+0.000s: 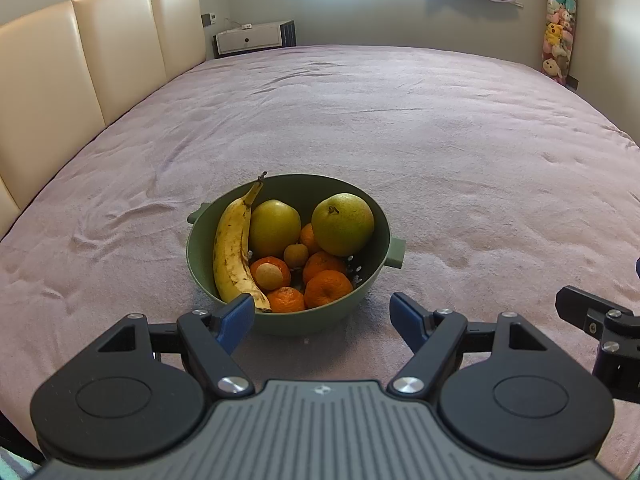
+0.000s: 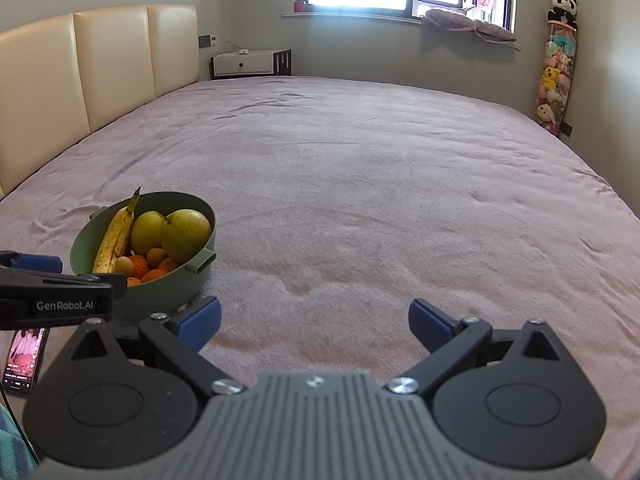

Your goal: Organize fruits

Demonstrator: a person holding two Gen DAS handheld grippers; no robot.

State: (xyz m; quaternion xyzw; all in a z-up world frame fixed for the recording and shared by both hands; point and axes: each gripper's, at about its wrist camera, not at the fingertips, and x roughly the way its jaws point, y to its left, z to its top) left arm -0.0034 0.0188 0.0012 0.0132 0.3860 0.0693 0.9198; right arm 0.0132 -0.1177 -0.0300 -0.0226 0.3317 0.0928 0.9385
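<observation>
A green bowl heaped with fruit sits on a pink bedspread, at centre of the left wrist view and at middle left of the right wrist view. Inside, a spotted banana leans along the bowl's left wall, two yellow-green pears ride high at the back, and tangerines with two small tan fruits fill the bottom.

The left gripper hangs just short of the near rim, fingers spread wide and empty, the left one overlapping the rim and the banana's tip in the picture. The right gripper points at bare bedspread at lower centre of its own view, fingers likewise parted and holding nothing.

The risks appear to lie in the soft bed: a push on the rim could tip the bowl, a lifted pear could send its neighbours rolling, and round fruit set down on the blanket may wander. A hard pinch would likely bruise the ripe banana. A phone lies at lower left of the right wrist view.
</observation>
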